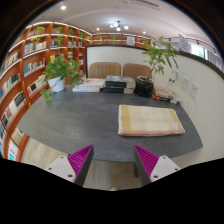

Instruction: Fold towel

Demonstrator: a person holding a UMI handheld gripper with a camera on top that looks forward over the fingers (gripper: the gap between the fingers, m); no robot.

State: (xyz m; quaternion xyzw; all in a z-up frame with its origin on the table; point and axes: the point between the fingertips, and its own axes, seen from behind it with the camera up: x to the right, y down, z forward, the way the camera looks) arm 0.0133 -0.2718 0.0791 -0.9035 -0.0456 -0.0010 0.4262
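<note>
- claw (113, 163): wide apart, holding nothing, raised over the near edge of the desk (80, 120).
- towel (150, 120): folded flat, far right of the claw.

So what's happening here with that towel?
A person is holding a gripper out over a grey table. Its two pink-padded fingers are open and hold nothing. A cream towel lies flat on the table, beyond the fingers and a bit to the right, and it looks already folded into a rectangle. Nothing is touching it. Further back there are a plant, bookshelves and chairs.
</note>
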